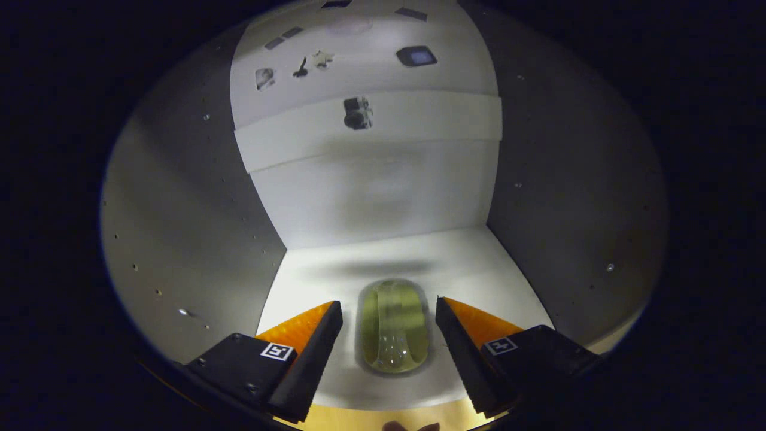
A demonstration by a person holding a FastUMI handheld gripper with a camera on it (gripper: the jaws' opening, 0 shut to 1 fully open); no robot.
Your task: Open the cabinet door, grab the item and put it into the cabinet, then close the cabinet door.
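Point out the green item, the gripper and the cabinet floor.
green item (pixel 394 326): gripper view, middle of its top face.
gripper (pixel 389 326): gripper view, midway between the open fingertips.
cabinet floor (pixel 479 269): gripper view, bare white patch.

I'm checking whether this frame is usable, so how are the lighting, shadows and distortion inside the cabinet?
Gripper view: light is uneven, bright on the cabinet's back wall and floor, dim on both side walls. A soft shadow band lies on the floor beyond the green item, which shows small glints. Fisheye bends the shelf edges. The open gripper straddles the item without touching.
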